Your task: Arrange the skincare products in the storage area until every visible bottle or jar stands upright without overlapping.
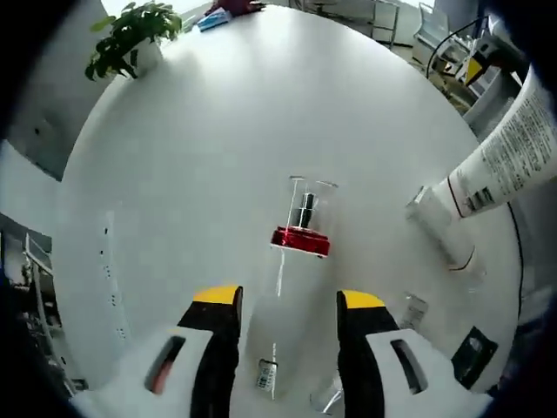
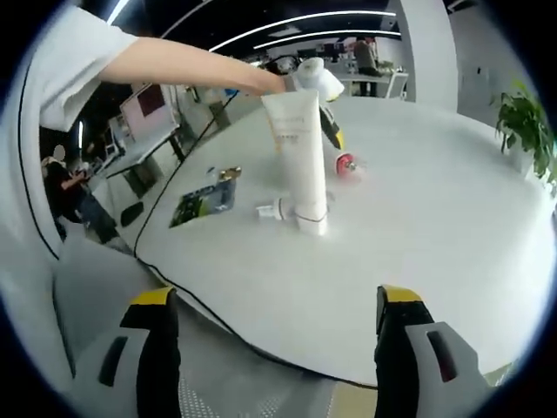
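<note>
A frosted bottle (image 1: 280, 305) with a red collar (image 1: 300, 239) and a clear cap lies pointing away between my left gripper's (image 1: 289, 298) jaws, which press its sides. In the right gripper view the same bottle (image 2: 346, 165) sits low over the white table under the left gripper (image 2: 331, 131), which a person's hand holds. A tall white tube (image 2: 298, 148) stands on its cap beside it, and a small white tube (image 2: 271, 209) lies at its foot. The tall tube (image 1: 509, 152) and the lying one (image 1: 448, 239) are at the right of the left gripper view. My right gripper (image 2: 274, 322) hangs open off the table's near edge.
The round white table (image 2: 418, 261) has a black cable along its near edge. A green-black packet (image 2: 202, 202) and a small gold item (image 2: 228, 174) lie at its left. A potted plant (image 1: 130, 39) stands at the far rim, and desks and people are beyond.
</note>
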A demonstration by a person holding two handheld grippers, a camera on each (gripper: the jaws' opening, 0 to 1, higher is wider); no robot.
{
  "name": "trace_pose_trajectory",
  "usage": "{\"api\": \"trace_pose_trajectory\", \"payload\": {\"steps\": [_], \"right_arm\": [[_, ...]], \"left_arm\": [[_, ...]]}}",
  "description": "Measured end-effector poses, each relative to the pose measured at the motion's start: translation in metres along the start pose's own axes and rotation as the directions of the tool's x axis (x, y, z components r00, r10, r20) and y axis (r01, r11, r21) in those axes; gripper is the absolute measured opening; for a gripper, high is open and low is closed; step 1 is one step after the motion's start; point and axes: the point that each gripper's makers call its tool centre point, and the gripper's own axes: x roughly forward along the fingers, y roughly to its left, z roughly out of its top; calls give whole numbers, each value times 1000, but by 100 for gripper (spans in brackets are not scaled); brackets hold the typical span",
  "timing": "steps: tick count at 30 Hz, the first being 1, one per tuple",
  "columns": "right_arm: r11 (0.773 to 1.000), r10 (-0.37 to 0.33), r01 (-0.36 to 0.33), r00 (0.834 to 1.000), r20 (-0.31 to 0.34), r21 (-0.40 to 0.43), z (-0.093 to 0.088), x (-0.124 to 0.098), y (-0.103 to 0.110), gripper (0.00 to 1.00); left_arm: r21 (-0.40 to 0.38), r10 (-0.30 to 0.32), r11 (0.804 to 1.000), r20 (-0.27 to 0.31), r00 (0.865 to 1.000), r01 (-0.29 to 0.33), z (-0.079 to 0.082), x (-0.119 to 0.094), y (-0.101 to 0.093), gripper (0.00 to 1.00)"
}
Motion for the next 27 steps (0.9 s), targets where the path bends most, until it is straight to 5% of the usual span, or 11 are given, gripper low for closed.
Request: {"api": "trace_pose_trajectory", "payload": {"steps": [7, 18, 27], "right_arm": [[1000, -1, 1, 1000, -7, 15, -1, -1, 0, 93], [999, -9, 9, 1000, -4, 32, -1, -1, -3, 91], [999, -7, 7, 1000, -4, 37, -1, -2, -3, 90]], "left_arm": [[53, -93, 994, -42, 995, 95, 8, 3, -7, 39], [140, -115, 983, -55, 992, 122, 11, 12, -1, 34], [40, -103, 994, -56, 993, 106, 7, 9, -4, 32]]}}
